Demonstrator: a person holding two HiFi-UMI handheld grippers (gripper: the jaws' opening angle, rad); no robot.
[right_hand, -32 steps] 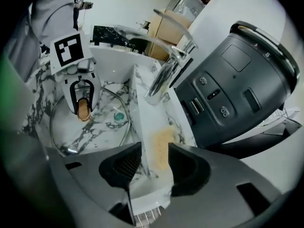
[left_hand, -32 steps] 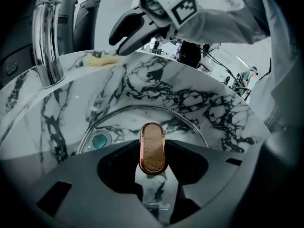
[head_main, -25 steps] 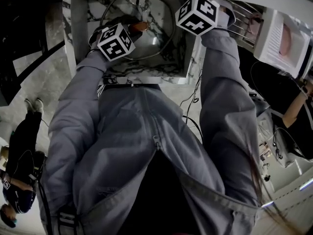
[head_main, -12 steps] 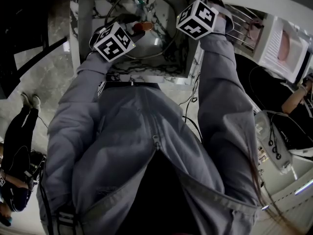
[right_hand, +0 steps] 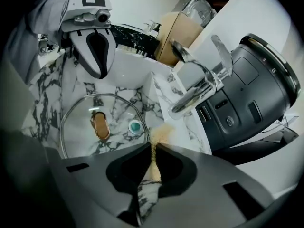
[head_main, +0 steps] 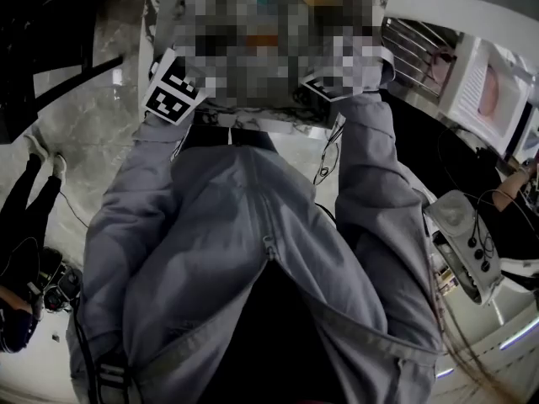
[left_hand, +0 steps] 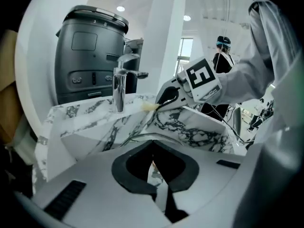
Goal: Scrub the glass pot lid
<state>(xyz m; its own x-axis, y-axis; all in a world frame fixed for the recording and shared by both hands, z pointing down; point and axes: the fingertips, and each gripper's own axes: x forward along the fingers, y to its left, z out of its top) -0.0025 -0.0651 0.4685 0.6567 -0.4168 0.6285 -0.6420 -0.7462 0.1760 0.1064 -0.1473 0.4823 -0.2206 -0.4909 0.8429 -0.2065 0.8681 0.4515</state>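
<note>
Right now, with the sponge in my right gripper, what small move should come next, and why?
Probably lower the right gripper, whose jaws have just closed on the tan sponge, down onto the glass pot lid. The lid lies flat in the marble sink, handle up, and the sponge hangs beside its rim.

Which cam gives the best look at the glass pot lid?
Right gripper view: the glass lid lies whole in the marble sink, brown handle up. Head view: a mosaic patch covers the sink. Left gripper view: at most a thin arc of rim past the jaws.
</note>
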